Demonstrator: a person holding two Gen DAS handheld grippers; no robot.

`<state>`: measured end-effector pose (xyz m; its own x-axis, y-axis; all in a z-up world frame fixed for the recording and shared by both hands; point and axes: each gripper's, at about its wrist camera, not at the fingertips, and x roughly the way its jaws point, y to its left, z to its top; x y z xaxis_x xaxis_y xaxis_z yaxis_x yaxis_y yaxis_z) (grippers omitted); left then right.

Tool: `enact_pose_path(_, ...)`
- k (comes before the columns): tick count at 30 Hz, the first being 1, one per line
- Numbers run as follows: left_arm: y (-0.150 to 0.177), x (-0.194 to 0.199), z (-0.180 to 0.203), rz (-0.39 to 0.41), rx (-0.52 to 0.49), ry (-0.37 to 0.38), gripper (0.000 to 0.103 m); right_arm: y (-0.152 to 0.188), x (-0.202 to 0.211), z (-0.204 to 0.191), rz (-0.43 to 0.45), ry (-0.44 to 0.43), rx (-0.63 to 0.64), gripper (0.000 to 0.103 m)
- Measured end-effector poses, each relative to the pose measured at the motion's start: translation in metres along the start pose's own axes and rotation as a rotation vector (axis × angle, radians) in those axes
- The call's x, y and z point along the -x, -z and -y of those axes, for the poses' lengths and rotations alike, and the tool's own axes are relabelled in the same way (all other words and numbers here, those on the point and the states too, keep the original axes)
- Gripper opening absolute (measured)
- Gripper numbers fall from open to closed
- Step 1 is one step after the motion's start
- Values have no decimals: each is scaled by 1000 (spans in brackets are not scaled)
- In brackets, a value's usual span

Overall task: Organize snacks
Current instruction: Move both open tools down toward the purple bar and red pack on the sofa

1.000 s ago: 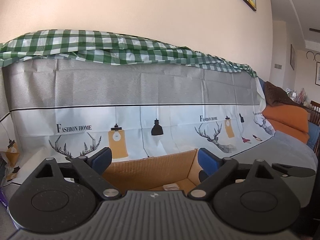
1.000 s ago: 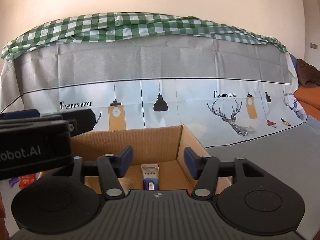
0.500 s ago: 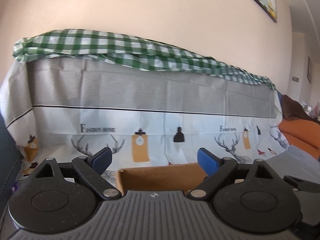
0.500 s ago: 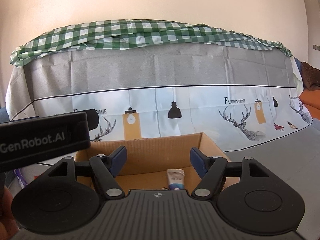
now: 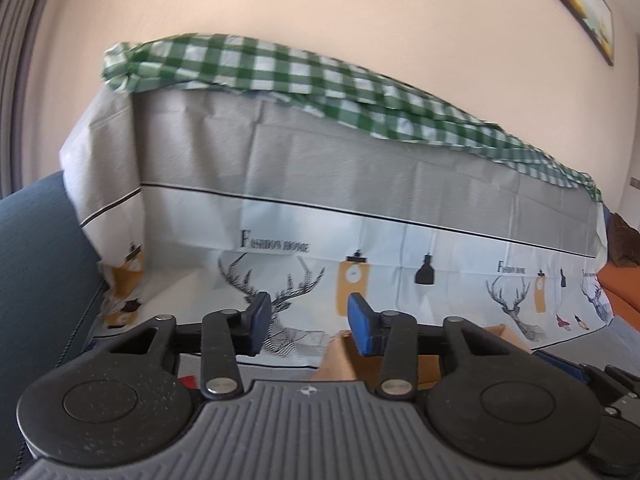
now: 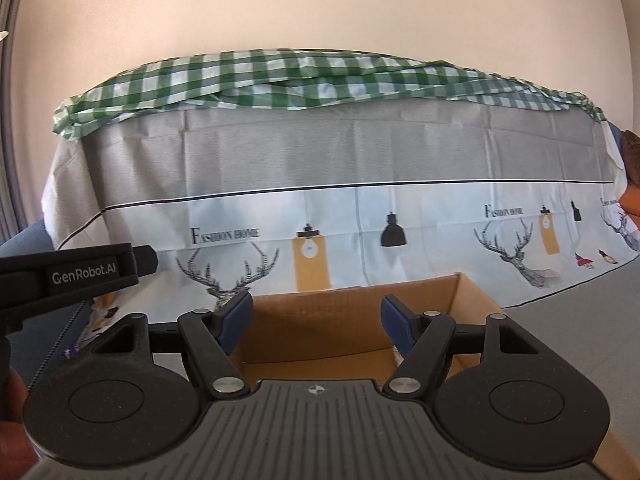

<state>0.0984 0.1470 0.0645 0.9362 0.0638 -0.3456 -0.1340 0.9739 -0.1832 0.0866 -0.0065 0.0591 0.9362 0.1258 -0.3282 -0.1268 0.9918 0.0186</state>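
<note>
Below right gripper [image 6: 316,322], open brown cardboard box [image 6: 340,320]

both views are bright with soft, even daylight on the pale wall [image 5: 320,8] and printed cover [image 6: 340,160], with no hard shadows and only a mild sheen on the cover's grey band. the left wrist view is smeared by motion blur, worst at the lower right of the frame, while the right wrist view is sharper, its lettering still slightly soft. fisheye distortion bows the straight lines, and the corners fall dark.
</note>
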Motion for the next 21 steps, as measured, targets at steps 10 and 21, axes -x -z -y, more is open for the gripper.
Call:
enact_pose_path(10,-6,2,-38,-40,73,-28,44,-1,4,-31,5,-33,2,72)
enact_pose_path(21,-9,4,-68,-58,125,-68,44,-3,14,-72,38,-88,23,72)
